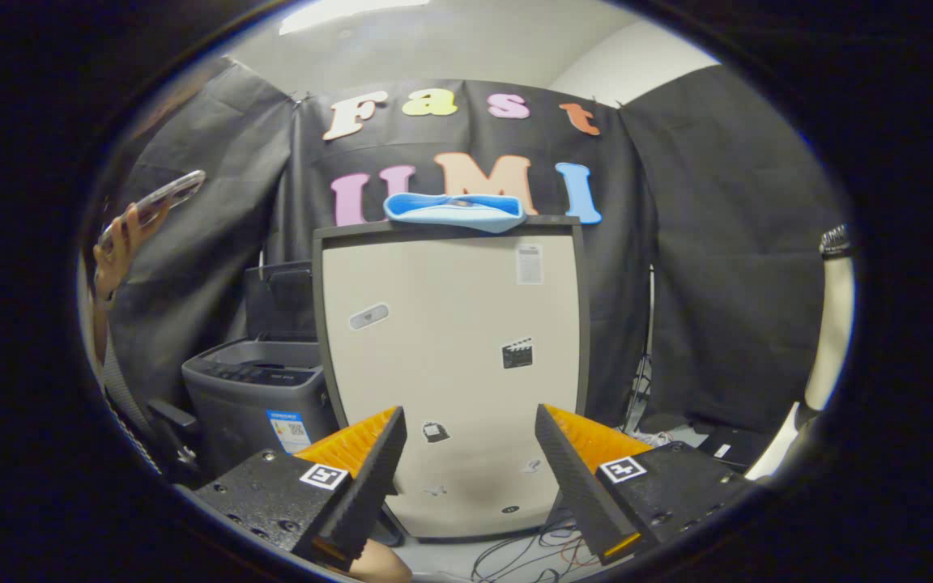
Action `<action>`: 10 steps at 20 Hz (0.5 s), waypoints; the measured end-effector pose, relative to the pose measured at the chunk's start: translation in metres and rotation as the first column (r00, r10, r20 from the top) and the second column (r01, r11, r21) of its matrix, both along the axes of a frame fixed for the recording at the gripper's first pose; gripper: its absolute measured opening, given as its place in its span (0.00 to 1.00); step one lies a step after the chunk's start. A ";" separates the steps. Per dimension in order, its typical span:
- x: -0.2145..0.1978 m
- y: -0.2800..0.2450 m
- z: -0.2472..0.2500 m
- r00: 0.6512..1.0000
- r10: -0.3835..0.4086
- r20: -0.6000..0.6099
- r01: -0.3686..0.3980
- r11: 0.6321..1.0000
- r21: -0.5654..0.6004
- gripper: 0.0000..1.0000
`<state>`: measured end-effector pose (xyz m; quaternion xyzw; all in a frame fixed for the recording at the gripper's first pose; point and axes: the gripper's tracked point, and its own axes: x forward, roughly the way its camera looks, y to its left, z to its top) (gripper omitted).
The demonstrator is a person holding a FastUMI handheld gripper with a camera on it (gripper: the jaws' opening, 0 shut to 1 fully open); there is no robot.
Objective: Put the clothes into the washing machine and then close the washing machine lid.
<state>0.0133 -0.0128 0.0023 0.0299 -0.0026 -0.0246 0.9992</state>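
A blue and white piece of clothing [455, 210] lies on top of a tall beige cabinet [450, 364], well above and beyond my fingers. A small grey washing machine [260, 397] stands on the floor to the cabinet's left, its dark lid [279, 301] raised upright at the back. My gripper [470, 425] is open with nothing between its fingers, which frame the lower front of the cabinet at some distance.
A person's hand [114, 251] holds up a phone [163, 196] at the far left. Cables [531, 555] lie on the floor under the cabinet. A pale mannequin-like arm [831, 324] stands at the far right. Black cloth walls the booth.
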 end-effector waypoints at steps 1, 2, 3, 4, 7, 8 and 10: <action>0.006 -0.002 0.001 1.000 -0.013 0.000 0.013 1.000 0.017 0.97; 0.012 -0.003 0.005 1.000 -0.020 0.003 0.020 1.000 0.023 0.97; 0.019 -0.003 0.013 1.000 -0.027 0.012 0.027 0.999 0.023 0.97; 0.026 -0.003 0.024 0.999 -0.034 0.018 0.033 0.999 0.023 0.97; 0.050 0.006 0.075 0.999 -0.030 0.038 0.028 0.998 0.060 0.97; 0.058 0.010 0.099 0.998 -0.027 0.054 0.022 0.997 0.077 0.97; 0.077 0.014 0.143 0.997 -0.031 0.066 0.024 0.995 0.101 0.97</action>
